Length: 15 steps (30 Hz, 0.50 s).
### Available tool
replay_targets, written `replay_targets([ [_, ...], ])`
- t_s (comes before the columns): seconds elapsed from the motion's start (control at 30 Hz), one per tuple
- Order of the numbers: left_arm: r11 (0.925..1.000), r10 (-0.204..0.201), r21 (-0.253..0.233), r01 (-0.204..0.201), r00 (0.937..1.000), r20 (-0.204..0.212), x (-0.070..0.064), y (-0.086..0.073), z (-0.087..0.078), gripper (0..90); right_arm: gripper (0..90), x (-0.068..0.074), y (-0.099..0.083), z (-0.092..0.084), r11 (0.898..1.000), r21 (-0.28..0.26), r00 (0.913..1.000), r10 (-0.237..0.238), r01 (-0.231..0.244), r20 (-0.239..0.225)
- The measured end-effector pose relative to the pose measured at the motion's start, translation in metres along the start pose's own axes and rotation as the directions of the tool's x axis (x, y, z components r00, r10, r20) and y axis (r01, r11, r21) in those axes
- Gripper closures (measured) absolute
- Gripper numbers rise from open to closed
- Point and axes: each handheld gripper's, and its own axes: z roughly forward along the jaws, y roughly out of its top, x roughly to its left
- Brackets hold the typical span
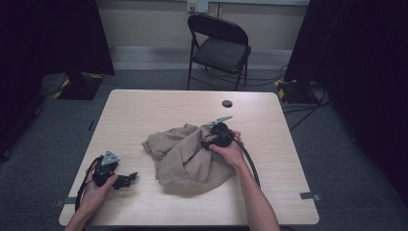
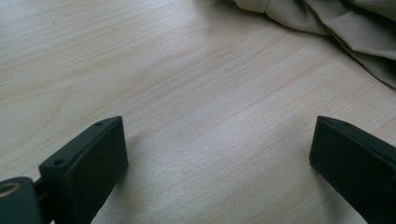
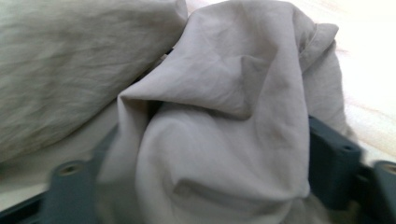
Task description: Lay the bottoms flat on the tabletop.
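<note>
The beige cloth (image 1: 185,156) lies crumpled mid-bench (image 1: 144,103), long axis running from near right to far left. Right hand-held gripper (image 1: 208,142): a wrinkled fold sits between its jaws; grip pressure cannot be told. Left hand-held gripper (image 1: 129,179): jaws wide, empty, near the bench's left edge.

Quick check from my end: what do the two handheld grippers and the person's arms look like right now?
Both are black. The left gripper carries a grey three-cornered plate on top, has two flat, blocky black fingers with small screw holes, and trails a black cable. The right gripper has a grey plate too and a thick black cable along the forearm. Both forearms are bare, no sleeves or gloves.
</note>
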Motion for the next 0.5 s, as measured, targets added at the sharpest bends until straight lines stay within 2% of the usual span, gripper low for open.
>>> replay_targets([
  [0.07, 1.0000, -0.003, -0.002, 0.003, 1.0000, 0.000, 0.000, 0.000, 0.000, 3.5, 29.6, 0.001, -0.001, -0.001, 1.000, -0.007, 1.0000, -0.003, 0.003, 0.005],
  [0.1, 1.0000, 0.001, 0.000, -0.001, 1.0000, 0.000, 0.000, 0.000, 0.000, 3.5, 45.7, 0.002, -0.001, -0.003, 1.000, -0.024, 0.9999, -0.013, 0.013, 0.004],
  [0.23, 1.0000, -0.002, -0.002, 0.002, 1.0000, 0.000, 0.000, 0.000, 0.000, 3.5, 71.3, 0.002, 0.000, -0.009, 0.999, -0.049, 0.9999, 0.002, -0.003, -0.014],
  [0.27, 1.0000, -0.003, -0.003, 0.003, 1.0000, 0.000, 0.000, 0.000, 0.000, 3.5, 75.0, 0.001, 0.000, -0.011, 0.999, -0.050, 0.9997, 0.003, -0.004, -0.024],
  [0.37, 1.0000, -0.005, -0.004, 0.005, 1.0000, -0.001, 0.000, 0.000, 0.000, 3.4, 79.3, -0.004, -0.001, -0.020, 0.996, -0.077, 0.9984, 0.031, -0.035, -0.048],
  [0.5, 1.0000, -0.003, -0.002, 0.003, 1.0000, 0.000, 0.000, 0.000, 0.000, 3.4, 80.1, -0.003, -0.001, -0.040, 0.993, -0.108, 0.9984, 0.032, -0.036, -0.048],
])
